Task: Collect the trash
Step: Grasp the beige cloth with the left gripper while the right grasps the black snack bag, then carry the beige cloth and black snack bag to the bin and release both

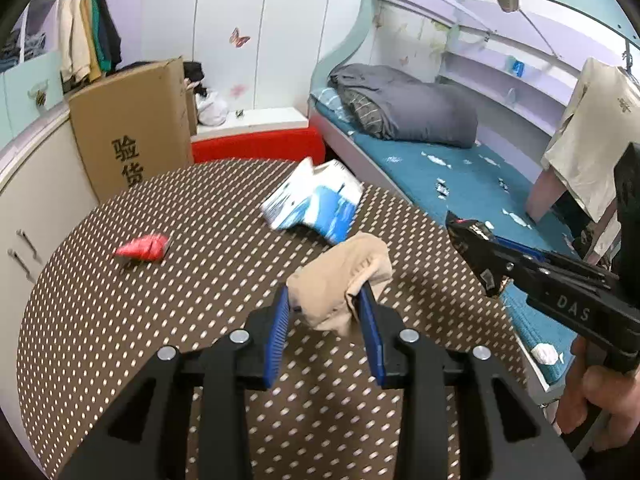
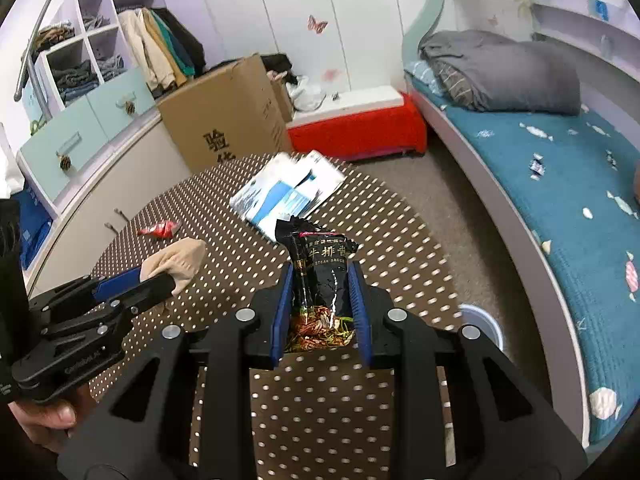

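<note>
**Both grippers loaded, two scraps left on the table**

Trash fills both tools. The left gripper is clamped on a crumpled beige wad, soft cloth or paper, I cannot tell which, held raised over the dotted table. The right gripper pinches a black steak-sauce snack packet upright between its blue pads, torn end up.

Both items look light and limp. The wad should compress and stay put under a mid-bulk squeeze. The packet's glossy film is likely slippery, so a grip across its flat middle seems safest.

Ahead of the left gripper, well apart, lies a blue-and-white plastic wrapper; ahead and to its left sits a small red wrapper. Both are probably thin and crinkly, best taken at a raised fold. A round bin rim shows just right of the right gripper, below the table edge.
</note>
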A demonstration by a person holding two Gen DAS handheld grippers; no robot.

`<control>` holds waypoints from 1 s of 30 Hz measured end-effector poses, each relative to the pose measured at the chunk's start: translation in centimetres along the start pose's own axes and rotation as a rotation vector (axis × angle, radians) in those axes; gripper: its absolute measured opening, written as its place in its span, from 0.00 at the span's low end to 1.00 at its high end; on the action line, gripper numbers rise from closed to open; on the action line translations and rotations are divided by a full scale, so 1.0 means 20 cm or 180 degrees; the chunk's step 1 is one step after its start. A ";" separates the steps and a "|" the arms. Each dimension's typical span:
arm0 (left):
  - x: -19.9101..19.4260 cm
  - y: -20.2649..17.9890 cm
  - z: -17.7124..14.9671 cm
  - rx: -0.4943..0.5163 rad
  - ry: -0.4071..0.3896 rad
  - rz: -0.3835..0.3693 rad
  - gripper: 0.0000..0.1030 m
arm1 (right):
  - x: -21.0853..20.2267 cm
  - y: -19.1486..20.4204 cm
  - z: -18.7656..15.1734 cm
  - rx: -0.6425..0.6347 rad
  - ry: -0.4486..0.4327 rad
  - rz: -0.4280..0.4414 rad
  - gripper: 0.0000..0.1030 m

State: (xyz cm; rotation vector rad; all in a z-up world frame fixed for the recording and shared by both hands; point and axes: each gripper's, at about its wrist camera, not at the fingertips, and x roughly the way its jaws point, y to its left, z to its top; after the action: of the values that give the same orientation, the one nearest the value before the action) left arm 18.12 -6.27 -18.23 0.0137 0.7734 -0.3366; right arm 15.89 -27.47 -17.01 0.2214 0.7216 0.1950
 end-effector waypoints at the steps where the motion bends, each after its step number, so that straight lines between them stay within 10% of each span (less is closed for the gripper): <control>1: 0.00 -0.01 0.01 0.0009 -0.0015 -0.0017 0.33 | -0.03 -0.02 0.02 0.0010 -0.0048 -0.0016 0.27; 16: 0.04 -0.49 0.35 0.0216 -0.0254 -0.0554 0.33 | -0.44 -0.48 0.21 0.0304 -0.0621 -0.0398 0.27; 30: 0.41 -0.90 0.44 0.0267 0.0193 -0.0945 0.33 | -0.45 -0.97 0.18 0.0894 -0.0654 -0.0601 0.27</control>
State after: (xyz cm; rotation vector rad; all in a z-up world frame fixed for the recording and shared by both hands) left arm 24.09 -26.94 -15.55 -0.0123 0.8222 -0.6530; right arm 13.63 -48.80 -13.84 0.4321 0.5596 -0.1096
